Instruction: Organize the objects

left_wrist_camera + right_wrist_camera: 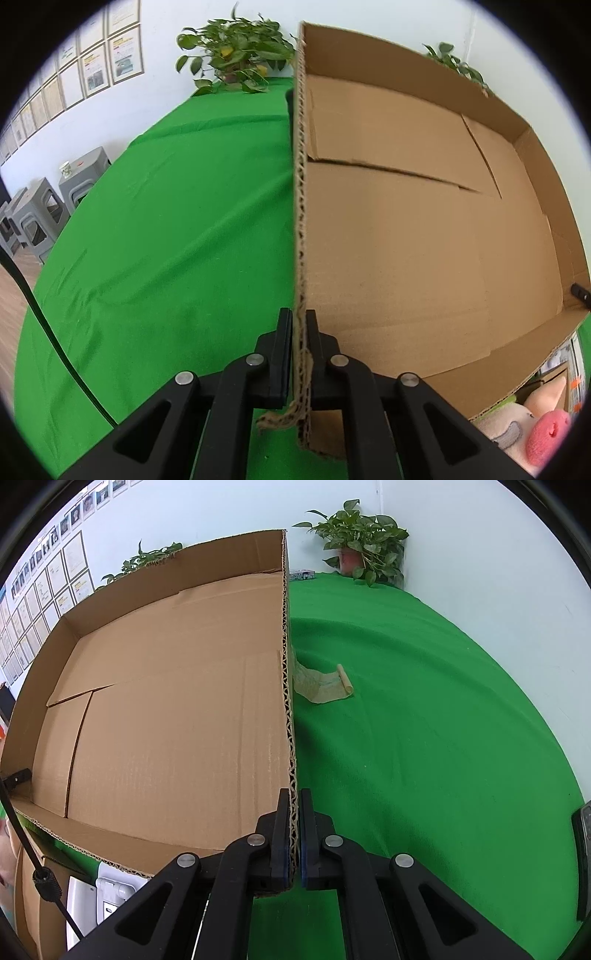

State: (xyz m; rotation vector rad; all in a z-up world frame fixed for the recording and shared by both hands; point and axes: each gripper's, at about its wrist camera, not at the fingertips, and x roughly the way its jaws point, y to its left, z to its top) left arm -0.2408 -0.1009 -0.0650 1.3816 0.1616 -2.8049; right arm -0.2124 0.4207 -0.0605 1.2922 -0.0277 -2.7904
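Note:
A wide, shallow, empty cardboard box (406,229) rests on the green cloth. My left gripper (298,317) is shut on the box's left wall, the corrugated edge running up between its fingers. My right gripper (294,797) is shut on the box's right wall (286,664) the same way. In the right wrist view the box's inside (166,701) fills the left half. A pink and white plush toy (532,428) lies beyond the box's near wall at the lower right of the left wrist view.
Green cloth (166,240) covers the table. A curled strip of brown tape (325,683) lies by the box's right wall. Potted plants (362,546) stand at the back by the wall. Grey stools (44,210) stand off the left edge. A white object (107,893) lies beside the box.

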